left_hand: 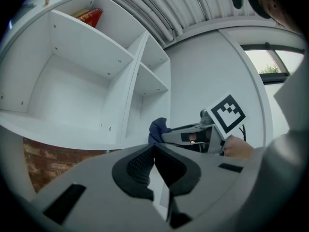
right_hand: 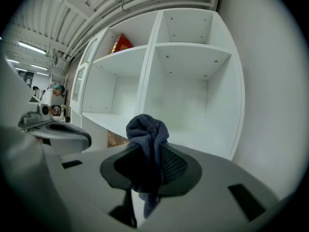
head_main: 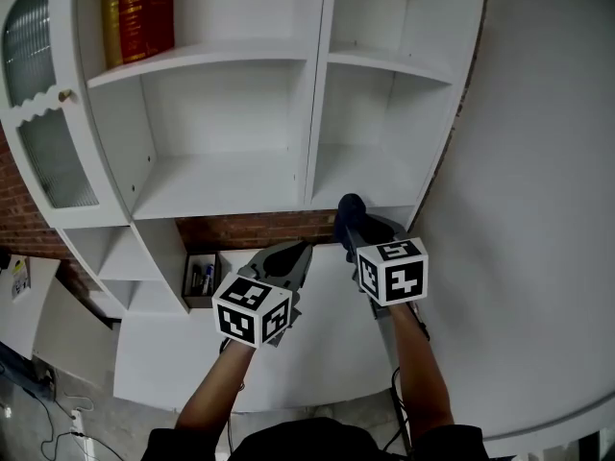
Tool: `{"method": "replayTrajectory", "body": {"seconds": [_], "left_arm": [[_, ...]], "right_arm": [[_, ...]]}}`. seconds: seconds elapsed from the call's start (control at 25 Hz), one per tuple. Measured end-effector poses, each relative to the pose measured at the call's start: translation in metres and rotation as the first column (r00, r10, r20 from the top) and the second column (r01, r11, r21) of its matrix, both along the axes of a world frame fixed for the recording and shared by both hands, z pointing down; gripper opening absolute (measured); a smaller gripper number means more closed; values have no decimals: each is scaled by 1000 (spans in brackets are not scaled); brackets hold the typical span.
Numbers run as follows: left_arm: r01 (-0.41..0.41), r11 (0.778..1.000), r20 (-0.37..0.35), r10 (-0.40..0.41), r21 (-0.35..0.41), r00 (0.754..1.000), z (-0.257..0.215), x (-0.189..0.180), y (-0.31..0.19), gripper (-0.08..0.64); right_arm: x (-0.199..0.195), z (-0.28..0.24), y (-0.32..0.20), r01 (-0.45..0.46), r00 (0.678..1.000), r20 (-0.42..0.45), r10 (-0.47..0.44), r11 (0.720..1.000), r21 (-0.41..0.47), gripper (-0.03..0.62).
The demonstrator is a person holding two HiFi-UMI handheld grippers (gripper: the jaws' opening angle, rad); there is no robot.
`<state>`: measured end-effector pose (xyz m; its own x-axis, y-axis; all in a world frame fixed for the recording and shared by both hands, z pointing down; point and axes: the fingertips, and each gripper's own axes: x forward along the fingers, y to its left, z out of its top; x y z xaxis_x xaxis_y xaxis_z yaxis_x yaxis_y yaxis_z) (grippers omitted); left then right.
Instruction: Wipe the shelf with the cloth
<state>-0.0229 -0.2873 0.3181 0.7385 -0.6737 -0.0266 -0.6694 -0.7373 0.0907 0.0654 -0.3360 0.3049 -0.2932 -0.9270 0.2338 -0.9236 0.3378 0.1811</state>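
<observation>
Right gripper view shows the right gripper clamped on a bunched dark blue cloth, held near the front edge of the white shelf, at its lower right compartment. Just left, the left gripper has its jaws together, empty.

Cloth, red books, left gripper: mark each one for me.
cloth (right_hand: 147, 129): right gripper view, bunched top above the jaws.
red books (head_main: 139, 12): head view, their upright spines.
left gripper (left_hand: 154, 149): left gripper view, where its closed tips meet.
</observation>
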Motion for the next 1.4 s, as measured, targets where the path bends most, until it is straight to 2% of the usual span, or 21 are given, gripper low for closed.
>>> {"method": "replayTrajectory", "body": {"seconds": [0.32, 0.48, 0.76, 1.0, 1.4], "left_arm": [[21, 1000, -43, -22, -8, 999, 4, -23, -2, 17], [22, 1000, -33, -23, -18, 999, 8, -26, 1, 17], [24, 1000, -21, -23, 16, 1000, -1, -25, 17, 17], [33, 999, -15, -32, 14, 999, -3, -15, 28, 17], [41, 999, -34, -41, 23, 999, -9, 17, 71, 17]], "right_arm": [[-31, -6, 27, 28, 999, 31, -30, 997, 65, 111], [-37, -5, 34, 41, 998, 44, -45, 994, 99, 112], [-38, -14, 54, 55, 995, 74, -68, 984, 168, 112], [-35, -12, 72, 100, 991, 68, -112, 983, 153, 112], [-2, -7, 119, 139, 986, 69, -149, 980, 140, 112]]}}
